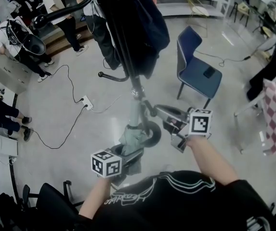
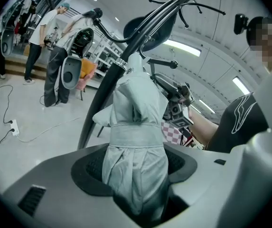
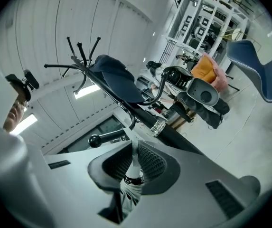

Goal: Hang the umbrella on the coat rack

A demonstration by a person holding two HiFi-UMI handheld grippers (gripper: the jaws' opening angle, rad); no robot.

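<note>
both tongs grip umbrella [image 2: 136, 113] — left tongs [image 2: 136, 175] on folded canopy [image 2: 136, 146], right tongs [image 3: 133, 167] on shaft [image 3: 134, 159]

Cool, even light came from ceiling strips [image 2: 183, 48] (shadows soft); fisheye bending and dark corners edged every view.

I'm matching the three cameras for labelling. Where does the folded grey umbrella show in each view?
Head view: the umbrella sits low centre, at the foot of the pole.
Left gripper view: the umbrella fills the centre, clamped between the jaws.
Right gripper view: only a bit of the umbrella shows, low centre, with a thin pale part pinched between the jaws.
Shared landmark: the black coat rack, seen in all three.
</note>
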